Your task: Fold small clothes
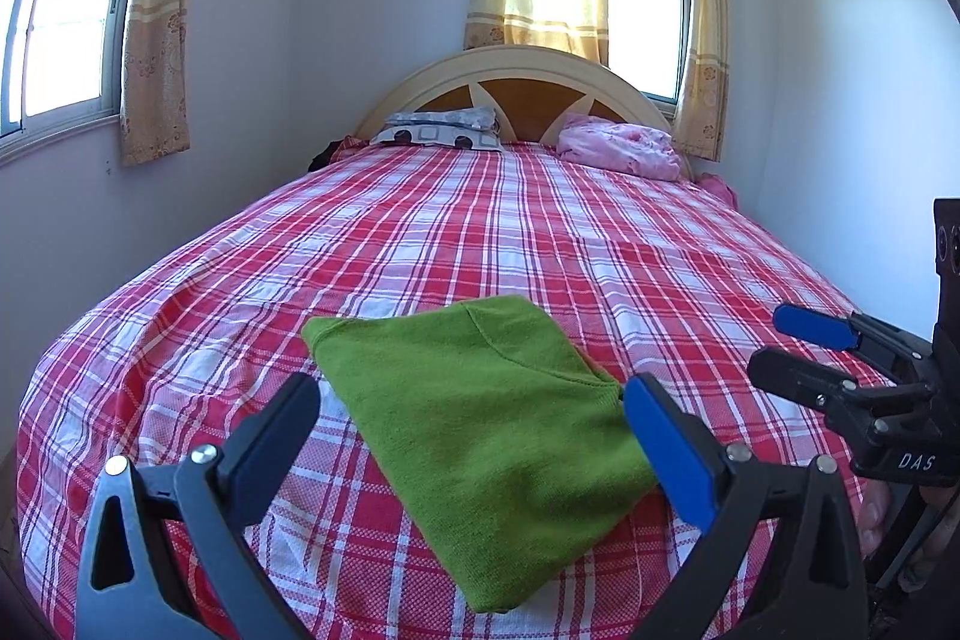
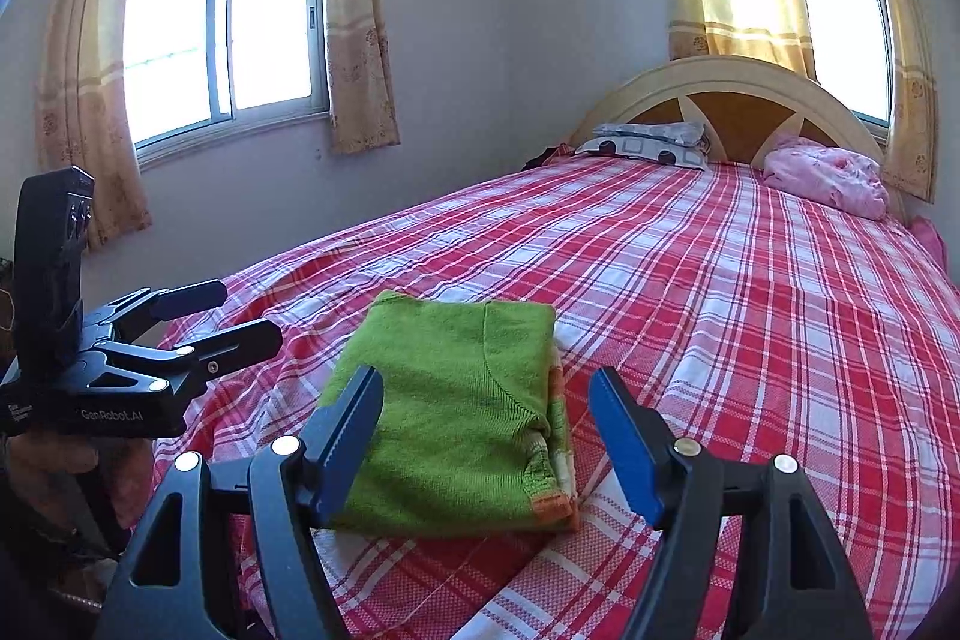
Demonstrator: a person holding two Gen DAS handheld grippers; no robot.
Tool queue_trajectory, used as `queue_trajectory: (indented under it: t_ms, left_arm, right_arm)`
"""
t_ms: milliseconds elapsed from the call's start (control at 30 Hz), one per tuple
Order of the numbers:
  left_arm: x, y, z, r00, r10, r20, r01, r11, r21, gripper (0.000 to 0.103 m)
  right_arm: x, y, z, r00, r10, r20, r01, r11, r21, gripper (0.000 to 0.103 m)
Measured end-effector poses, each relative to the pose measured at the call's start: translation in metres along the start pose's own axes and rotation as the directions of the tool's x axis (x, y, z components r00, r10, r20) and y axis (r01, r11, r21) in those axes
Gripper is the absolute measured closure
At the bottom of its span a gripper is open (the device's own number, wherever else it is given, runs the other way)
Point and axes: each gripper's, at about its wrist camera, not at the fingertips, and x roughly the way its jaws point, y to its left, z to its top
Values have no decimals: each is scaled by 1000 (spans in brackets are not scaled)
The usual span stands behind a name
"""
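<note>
1. The folded green garment (image 1: 480,418) lies flat on the bed (image 1: 600,244), at its foot end.
2. Left gripper (image 1: 474,427): fingers spread apart, empty, garment at 12 o'clock between them, untouched.
3. Right gripper (image 2: 486,436): fingers likewise apart, empty, garment at 12 o'clock.

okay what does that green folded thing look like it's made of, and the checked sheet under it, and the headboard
Green garment: looks like a soft knit, maybe wool or acrylic; fine ribbed stitches show, with an orange trim edge. Plaid sheet: woven fabric, probably cotton, matte with a visible weave. Headboard: appears to be wood, cream-painted frame around glossy brown panels.
</note>
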Motion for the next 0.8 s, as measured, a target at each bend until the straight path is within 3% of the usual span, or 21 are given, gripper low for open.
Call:
queue_trajectory:
  t_ms: [567, 800]
  left_arm:
    - [0, -2, 1, 1000, -2, 0, 2, 1000, 8, 0]
    - [-4, -9, 5, 1000, -1, 5, 0, 998, 64, 0]
  right_arm:
    - [-3, 0, -1, 1000, 12, 12, -13, 1000, 18, 31]
    - [-20, 2, 2, 996, 11, 88, -14, 999, 32, 31]
